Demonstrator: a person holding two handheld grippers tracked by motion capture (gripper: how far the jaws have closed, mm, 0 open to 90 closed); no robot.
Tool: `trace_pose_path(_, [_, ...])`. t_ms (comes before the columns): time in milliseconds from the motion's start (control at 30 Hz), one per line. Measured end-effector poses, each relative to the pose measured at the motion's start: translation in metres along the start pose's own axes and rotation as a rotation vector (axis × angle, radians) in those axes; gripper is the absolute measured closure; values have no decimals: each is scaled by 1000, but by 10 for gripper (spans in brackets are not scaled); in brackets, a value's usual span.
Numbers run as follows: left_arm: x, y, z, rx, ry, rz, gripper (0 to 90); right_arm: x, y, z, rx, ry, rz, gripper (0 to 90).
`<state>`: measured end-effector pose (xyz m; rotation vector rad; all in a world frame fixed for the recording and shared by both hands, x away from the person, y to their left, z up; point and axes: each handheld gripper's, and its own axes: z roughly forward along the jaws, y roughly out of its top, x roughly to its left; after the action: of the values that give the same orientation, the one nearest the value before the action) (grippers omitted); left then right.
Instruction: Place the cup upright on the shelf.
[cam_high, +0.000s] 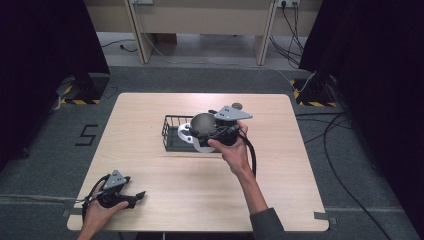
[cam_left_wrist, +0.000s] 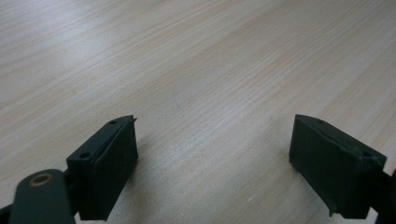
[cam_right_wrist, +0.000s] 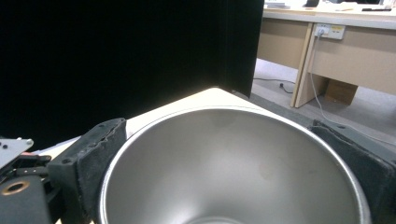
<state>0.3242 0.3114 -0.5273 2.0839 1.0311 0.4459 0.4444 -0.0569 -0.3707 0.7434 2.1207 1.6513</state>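
right gripper (cam_high: 200, 131): pads clamped on steel bowl (cam_right_wrist: 233, 163), held above wire basket (cam_high: 172, 134) | left gripper (cam_left_wrist: 215, 158): jaws apart, nothing between, over table (cam_high: 200, 190) | risk, imo: slick rounded wall could slide out, clip basket rim

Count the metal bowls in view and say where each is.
1: a steel bowl held between the jaws of the right gripper, over the wire basket. More may lie hidden behind the gripper.
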Motion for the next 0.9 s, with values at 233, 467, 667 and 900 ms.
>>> trace_pose_path(233, [0, 0, 0, 1, -1, 0, 146, -8, 8, 2, -1, -12, 6, 66])
trace_pose_path(467, [0, 0, 0, 0, -2, 1, 146, -16, 14, 6, -4, -24, 8, 66])
trace_pose_path(667, [0, 0, 0, -1, -4, 2, 146, -30, 15, 12, -10, -40, 27, 66])
trace_pose_path(900, [0, 0, 0, -1, -5, 3, 146, -44, 15, 22, 4, -65, 25, 66])
